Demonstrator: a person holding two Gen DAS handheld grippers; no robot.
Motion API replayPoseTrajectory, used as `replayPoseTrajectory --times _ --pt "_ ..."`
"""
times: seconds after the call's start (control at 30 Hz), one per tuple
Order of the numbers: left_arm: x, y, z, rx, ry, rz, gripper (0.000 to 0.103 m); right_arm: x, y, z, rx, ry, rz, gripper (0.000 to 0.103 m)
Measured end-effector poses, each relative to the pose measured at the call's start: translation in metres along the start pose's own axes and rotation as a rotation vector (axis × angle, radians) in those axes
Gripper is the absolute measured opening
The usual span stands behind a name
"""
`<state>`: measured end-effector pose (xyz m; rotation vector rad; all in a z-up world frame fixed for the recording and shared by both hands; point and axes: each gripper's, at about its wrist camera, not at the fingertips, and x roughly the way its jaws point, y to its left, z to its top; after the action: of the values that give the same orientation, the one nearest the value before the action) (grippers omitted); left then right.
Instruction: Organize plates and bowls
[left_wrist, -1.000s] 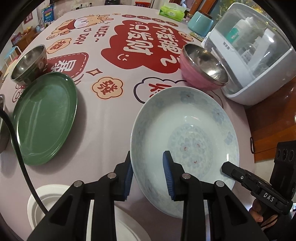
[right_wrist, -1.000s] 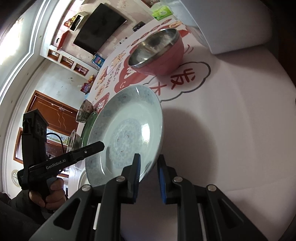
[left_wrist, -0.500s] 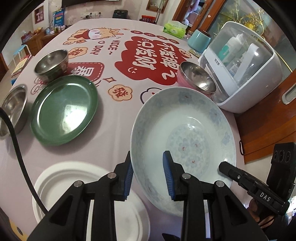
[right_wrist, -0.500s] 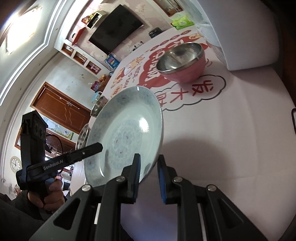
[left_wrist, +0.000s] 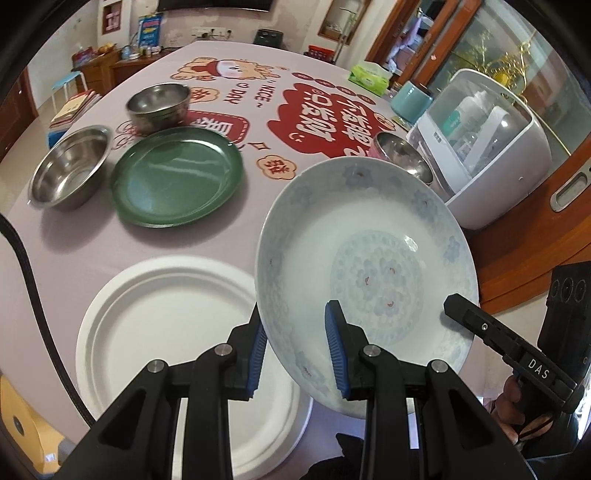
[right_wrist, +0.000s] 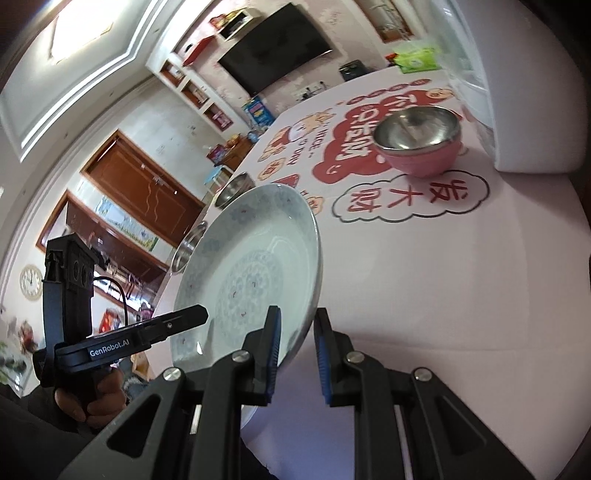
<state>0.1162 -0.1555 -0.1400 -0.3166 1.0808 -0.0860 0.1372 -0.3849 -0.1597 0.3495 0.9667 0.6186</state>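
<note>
Porcelain plate (left_wrist: 365, 258) rim clamped between both grippers' fingers, left (left_wrist: 297, 354) and right (right_wrist: 296, 354).

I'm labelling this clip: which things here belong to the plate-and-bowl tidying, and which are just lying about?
Job: patterned plate held by both grippers, left and right; white plate; green plate; steel bowls; pink bowl.
Lying about: bottle steriliser; tissue pack; teal cup.

Readable marks: "DAS" on the right gripper (left_wrist: 524, 354); "GenRobot.AI" on the left gripper (right_wrist: 147, 338). Tablecloth (left_wrist: 236, 99) prints "NICE~ DAY", upside down; large Chinese characters, unread.
</note>
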Motion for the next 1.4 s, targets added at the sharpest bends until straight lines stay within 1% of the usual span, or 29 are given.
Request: replayPoseTrajectory --times 0.3,0.57,0.8,1.03,1.17,1.4 --pt "-0.02 0.025 -0.023 -0.087 -0.02 0.03 0.029 0.012 0.03 -0.009 -0.094 0.072 0.021 0.018" --pt "-0.03 0.054 -0.041 -0.175 -0.02 0.067 0.029 0.034 0.055 -0.018 -0.179 0.17 0.035 0.019" --pt "-0.032 0.079 -0.057 -0.262 -0.012 0.099 0.029 0.057 0.068 -0.024 -0.225 0.262 0.056 0.02" --pt "-0.031 0.097 -0.068 -0.326 0.001 0.138 0.029 0.08 0.079 -0.034 -0.268 0.359 0.065 0.02" --pt "-0.029 0.106 -0.074 -0.349 0.014 0.16 0.029 0.09 0.083 -0.042 -0.283 0.407 0.073 0.021" --pt "-0.023 0.117 -0.081 -0.38 0.036 0.192 0.029 0.105 0.086 -0.047 -0.289 0.459 0.08 0.021"
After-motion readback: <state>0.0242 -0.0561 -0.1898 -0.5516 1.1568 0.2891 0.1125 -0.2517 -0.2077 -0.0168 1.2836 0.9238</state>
